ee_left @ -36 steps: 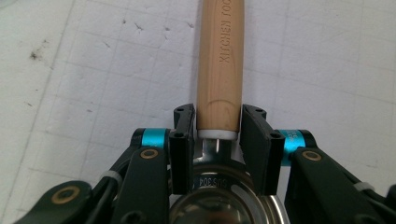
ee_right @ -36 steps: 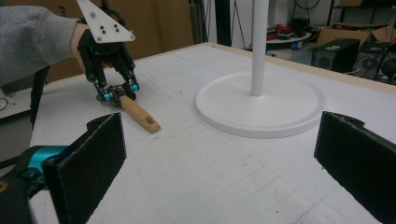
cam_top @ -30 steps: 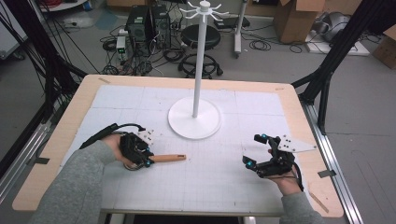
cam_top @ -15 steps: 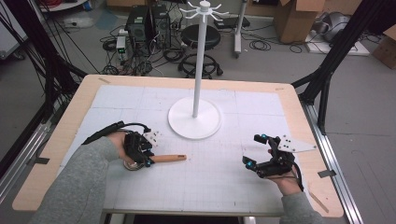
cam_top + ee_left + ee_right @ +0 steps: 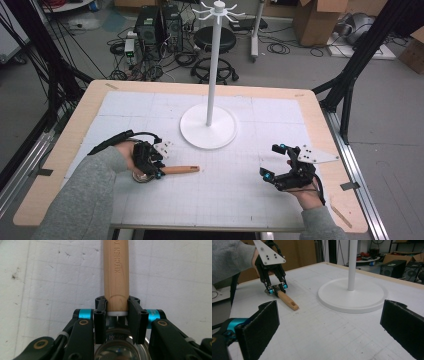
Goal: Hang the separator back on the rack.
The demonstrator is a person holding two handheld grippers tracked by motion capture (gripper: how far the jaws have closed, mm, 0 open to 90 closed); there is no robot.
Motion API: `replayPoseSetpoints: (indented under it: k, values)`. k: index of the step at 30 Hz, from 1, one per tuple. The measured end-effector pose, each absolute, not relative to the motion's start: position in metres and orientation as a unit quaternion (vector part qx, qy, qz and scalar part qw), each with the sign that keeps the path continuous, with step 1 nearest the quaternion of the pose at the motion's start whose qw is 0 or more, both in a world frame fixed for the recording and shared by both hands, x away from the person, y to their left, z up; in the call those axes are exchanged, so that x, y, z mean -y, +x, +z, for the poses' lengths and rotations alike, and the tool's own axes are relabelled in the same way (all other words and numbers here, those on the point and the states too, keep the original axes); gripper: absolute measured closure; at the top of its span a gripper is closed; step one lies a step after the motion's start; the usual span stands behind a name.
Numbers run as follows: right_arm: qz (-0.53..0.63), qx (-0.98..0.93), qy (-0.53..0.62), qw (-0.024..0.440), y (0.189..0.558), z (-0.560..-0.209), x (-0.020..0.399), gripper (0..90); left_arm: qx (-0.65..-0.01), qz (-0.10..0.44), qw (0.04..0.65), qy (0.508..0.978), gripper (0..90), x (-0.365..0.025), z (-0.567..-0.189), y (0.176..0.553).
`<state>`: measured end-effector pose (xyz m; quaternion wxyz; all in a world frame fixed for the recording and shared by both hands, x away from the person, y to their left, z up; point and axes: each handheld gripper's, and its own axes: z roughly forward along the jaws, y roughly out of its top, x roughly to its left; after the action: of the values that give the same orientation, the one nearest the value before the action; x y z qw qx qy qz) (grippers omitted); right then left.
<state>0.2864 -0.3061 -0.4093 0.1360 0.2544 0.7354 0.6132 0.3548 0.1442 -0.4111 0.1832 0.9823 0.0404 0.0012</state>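
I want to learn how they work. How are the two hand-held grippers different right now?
The left hand-held gripper has its jaws closed on the wooden handle of a utensil; the right hand-held gripper has wide-open jaws with nothing between them. The left points down at the table; the right points roughly level across it. Both are black with blue parts.

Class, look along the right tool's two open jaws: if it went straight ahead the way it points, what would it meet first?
The right tool points across bare table toward the white stand's round base, so that base would probably come first. The wooden-handled utensil lies off to the left of that line, though depth is hard to judge.
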Motion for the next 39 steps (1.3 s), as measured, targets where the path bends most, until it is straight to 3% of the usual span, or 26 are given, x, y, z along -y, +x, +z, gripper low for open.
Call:
replayPoseSetpoints:
  k: [24,34,39]
  values:
    - [0.614,-0.734,0.257,0.137,0.285,-0.409,0.307,1.3,-0.043,0.031,0.245,0.968,69.5,-0.155,-0.385,0.342]
    - [0.613,-0.734,0.257,0.139,0.285,-0.409,0.307,1.3,-0.068,0.028,0.307,0.949,69.5,-0.161,-0.383,0.335]
    - [0.611,-0.736,0.257,0.138,0.286,-0.409,0.306,1.3,-0.047,0.038,0.317,0.946,69.5,-0.158,-0.381,0.327]
